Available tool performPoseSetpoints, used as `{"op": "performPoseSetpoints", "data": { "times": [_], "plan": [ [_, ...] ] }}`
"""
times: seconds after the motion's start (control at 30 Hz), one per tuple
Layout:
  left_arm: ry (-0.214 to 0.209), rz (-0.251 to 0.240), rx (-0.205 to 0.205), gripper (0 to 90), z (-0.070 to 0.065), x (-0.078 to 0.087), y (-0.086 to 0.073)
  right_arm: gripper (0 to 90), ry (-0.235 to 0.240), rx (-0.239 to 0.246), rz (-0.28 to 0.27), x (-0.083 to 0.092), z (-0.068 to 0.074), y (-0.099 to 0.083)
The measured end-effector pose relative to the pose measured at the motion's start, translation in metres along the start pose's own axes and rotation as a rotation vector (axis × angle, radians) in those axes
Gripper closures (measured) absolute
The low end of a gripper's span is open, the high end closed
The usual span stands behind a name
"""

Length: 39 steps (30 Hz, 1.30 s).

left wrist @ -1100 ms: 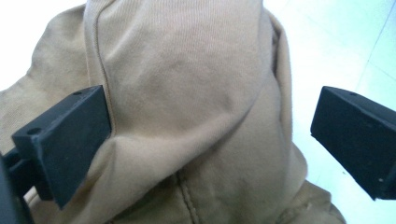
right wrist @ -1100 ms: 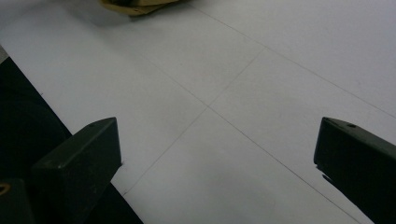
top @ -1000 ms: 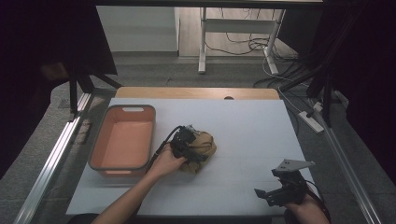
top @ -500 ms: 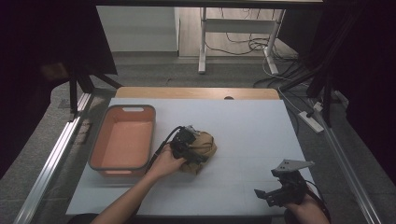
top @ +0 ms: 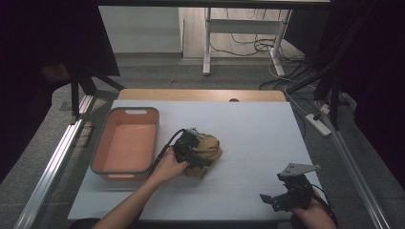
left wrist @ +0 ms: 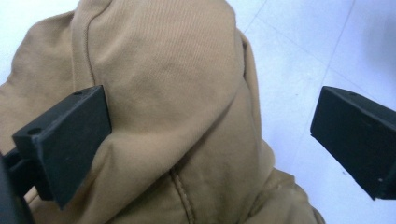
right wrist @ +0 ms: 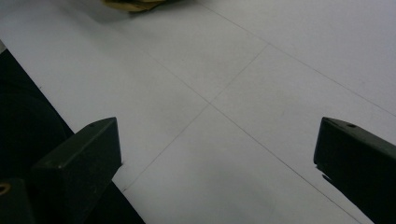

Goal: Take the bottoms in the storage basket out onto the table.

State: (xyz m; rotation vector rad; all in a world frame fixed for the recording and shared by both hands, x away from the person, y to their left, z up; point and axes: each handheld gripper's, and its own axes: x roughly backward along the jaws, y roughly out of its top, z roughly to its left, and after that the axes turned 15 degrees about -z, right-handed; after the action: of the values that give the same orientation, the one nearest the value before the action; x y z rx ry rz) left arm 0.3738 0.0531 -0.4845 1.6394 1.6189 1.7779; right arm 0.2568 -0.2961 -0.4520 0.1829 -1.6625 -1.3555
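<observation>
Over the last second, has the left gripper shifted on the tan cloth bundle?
No. In the high view the left gripper sits at the same spot on the tan cloth bundle, just right of the orange basket.

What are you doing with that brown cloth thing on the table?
A person holds a gripper in each hand. The left gripper is down on a crumpled tan garment in the middle of the white table, jaws open, one jaw touching the cloth and nothing clamped yet. An orange bin sits just beside the garment. The right gripper waits open near the table's front corner, with nothing between its jaws.
</observation>
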Motion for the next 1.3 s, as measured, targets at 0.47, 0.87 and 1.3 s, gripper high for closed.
{"op": "performPoseSetpoints", "data": {
  "times": [0.47, 0.87, 1.3],
  "plan": [
    [-0.050, -0.039, 0.013, 0.0, -0.005, 0.015, 0.001, 1.1, -0.002, -0.001, 0.000, 0.000, 0.000, 0.000],
    [-0.062, -0.046, 0.008, 0.0, -0.008, 0.020, 0.001, 1.1, -0.002, -0.001, 0.000, 0.000, 0.000, 0.000],
    [-0.074, -0.046, -0.002, 0.0, -0.013, 0.027, -0.002, 1.1, -0.001, -0.003, -0.001, 0.000, 0.000, 0.000]
  ]
}}
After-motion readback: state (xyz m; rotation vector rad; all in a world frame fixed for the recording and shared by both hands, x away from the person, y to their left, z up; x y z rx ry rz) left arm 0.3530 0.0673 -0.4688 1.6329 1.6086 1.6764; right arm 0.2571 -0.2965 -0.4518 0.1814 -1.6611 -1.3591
